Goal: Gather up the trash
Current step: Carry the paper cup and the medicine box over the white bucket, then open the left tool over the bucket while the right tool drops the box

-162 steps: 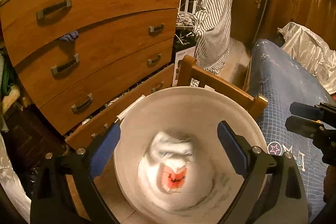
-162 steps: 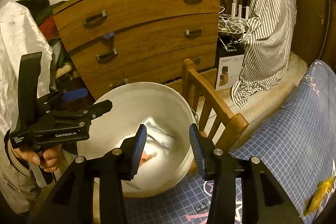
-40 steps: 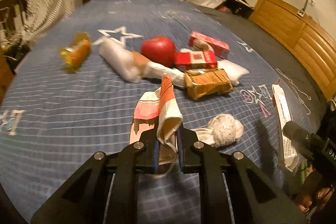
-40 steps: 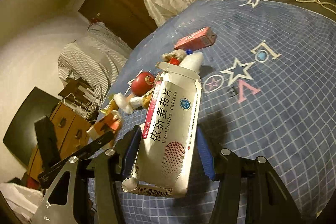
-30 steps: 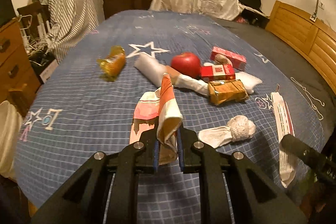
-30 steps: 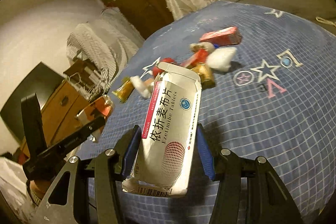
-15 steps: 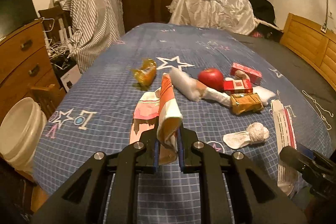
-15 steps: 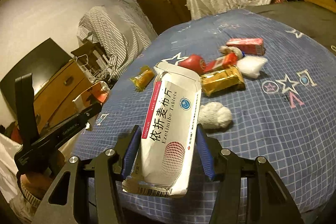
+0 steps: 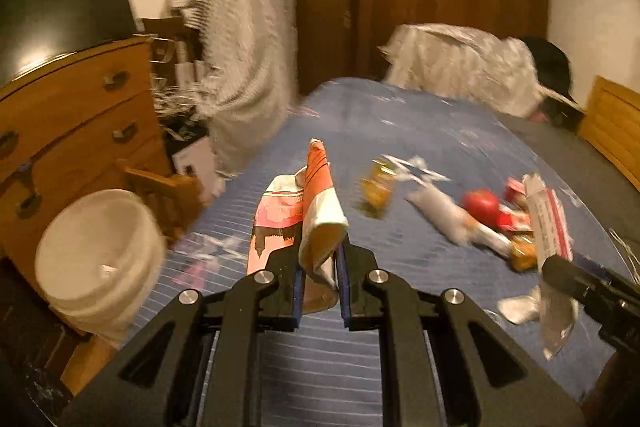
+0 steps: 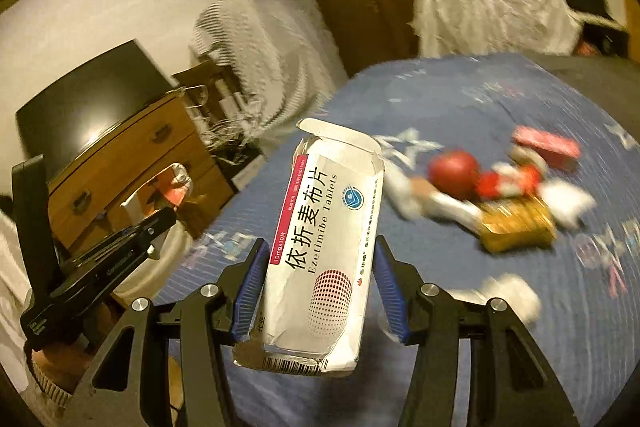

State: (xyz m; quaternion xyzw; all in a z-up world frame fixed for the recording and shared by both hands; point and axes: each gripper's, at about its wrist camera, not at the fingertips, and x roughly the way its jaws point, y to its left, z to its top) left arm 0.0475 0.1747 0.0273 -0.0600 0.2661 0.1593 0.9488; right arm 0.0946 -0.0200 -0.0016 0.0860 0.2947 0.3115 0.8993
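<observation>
My left gripper [image 9: 319, 283] is shut on a crumpled orange, pink and white wrapper [image 9: 298, 215], held up over the blue bed. My right gripper [image 10: 318, 287] is shut on a white tablet box [image 10: 326, 247] with an open top flap; that box [image 9: 546, 227] shows at the right of the left wrist view. A white bucket [image 9: 96, 251] stands on the floor at the bed's left, below and left of the wrapper. On the blue bedspread [image 9: 420, 131] lie more bits: a yellow wrapper [image 9: 378, 187], a red apple [image 10: 454, 169], a red box [image 10: 546, 143], a gold packet [image 10: 516, 225].
A wooden dresser [image 9: 76, 123] with a dark screen on top stands left of the bucket, and a wooden chair [image 9: 164, 187] sits between bucket and bed. Striped cloth [image 9: 240, 67] hangs behind. A white cover [image 9: 460, 63] lies at the bed's far end.
Both grippers have swung left and risen while keeping their loads. The bucket and dresser have come further into view and the litter on the bed has slid to the right.
</observation>
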